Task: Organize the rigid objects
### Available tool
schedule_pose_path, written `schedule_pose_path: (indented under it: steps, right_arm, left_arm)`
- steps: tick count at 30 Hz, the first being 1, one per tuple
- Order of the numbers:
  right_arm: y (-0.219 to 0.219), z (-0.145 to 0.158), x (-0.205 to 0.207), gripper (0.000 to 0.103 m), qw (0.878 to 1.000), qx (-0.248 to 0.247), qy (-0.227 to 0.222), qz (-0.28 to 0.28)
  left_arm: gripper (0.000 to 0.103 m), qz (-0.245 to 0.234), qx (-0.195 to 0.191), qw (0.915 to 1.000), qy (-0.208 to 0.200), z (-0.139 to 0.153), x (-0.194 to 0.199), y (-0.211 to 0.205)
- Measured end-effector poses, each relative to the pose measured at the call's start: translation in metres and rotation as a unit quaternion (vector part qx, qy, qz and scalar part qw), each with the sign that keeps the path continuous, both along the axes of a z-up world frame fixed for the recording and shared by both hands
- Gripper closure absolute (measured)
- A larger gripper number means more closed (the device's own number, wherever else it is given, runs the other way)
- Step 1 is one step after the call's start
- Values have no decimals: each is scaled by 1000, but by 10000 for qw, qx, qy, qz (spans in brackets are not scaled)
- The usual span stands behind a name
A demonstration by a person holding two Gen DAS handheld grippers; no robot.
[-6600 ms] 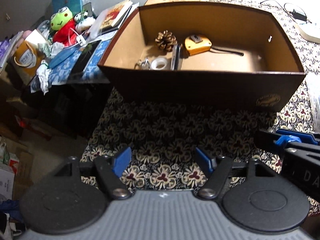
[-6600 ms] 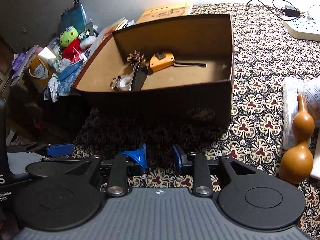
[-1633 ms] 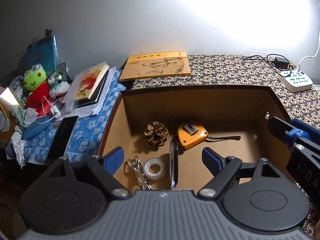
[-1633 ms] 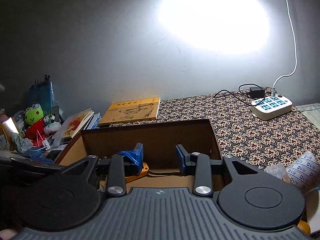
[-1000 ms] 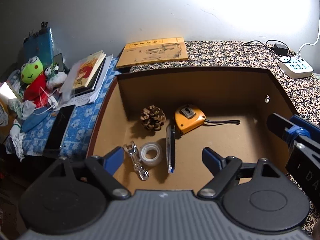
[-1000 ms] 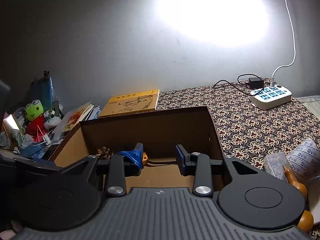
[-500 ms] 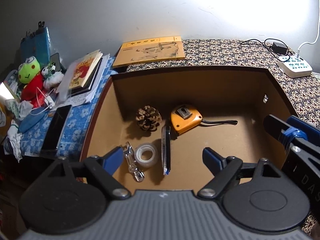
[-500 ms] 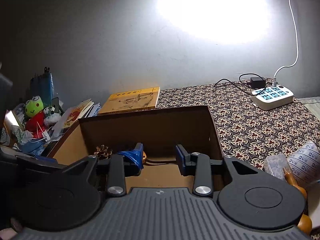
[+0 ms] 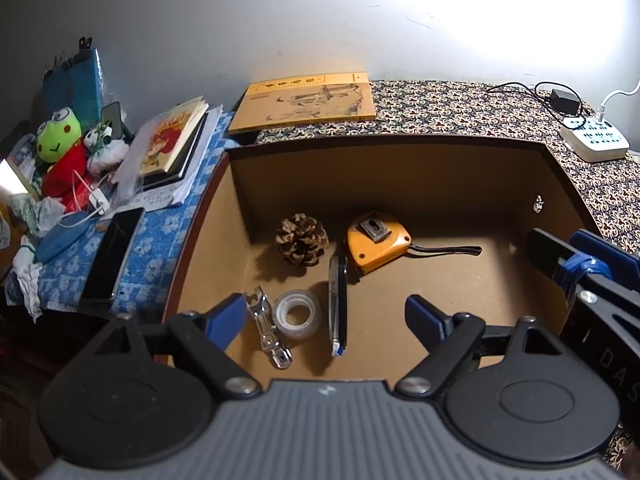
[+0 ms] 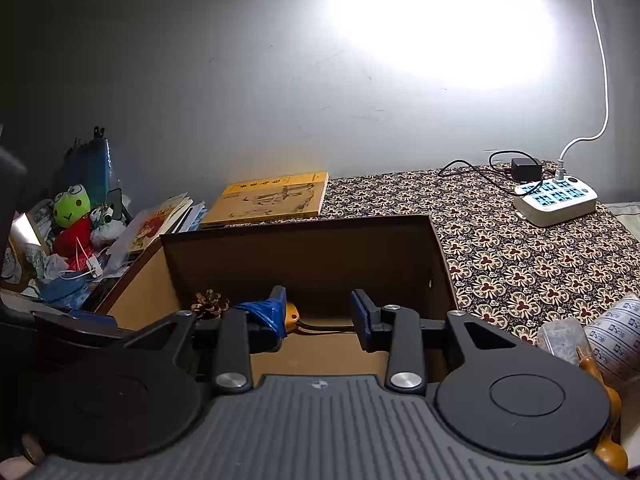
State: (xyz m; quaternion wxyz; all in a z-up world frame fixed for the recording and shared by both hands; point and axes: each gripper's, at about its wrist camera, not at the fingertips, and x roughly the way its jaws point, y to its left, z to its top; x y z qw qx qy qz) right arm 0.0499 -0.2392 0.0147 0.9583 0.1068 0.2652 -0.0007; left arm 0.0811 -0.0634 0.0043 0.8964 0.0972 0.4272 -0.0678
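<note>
Box [image 9: 400,184]: centre frame, holding pinecone [image 9: 302,239], tape measure [image 9: 378,241], tape roll [image 9: 297,314].
Left gripper [image 9: 325,316]: spread empty above, ready to pick.
Right gripper [image 10: 318,312]: parted, empty.

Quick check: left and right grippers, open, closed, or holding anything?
Left gripper: open, empty, above the box.
Right gripper: open, empty.

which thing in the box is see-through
The clear plastic tape roll, lying flat between the metal clip and the upright phone; everything else is opaque.
</note>
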Motion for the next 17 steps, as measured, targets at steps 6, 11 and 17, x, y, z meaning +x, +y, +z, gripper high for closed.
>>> schedule_pose_path:
  steps: [6,11,17]
  right_arm:
    - [1,-1,2,85,10000,-40,12,6]
    - [1,-2,4,85,10000,-82,17,-3]
    - [3,-2,7,85,9999,-123,1,1]
  left_arm:
    - [16,-3,-50,9999,104,-4,5,3]
    - [16,-79,-213,9995,222,-7,10,6]
    - [16,-116,-233,9994,221,-7,12,6]
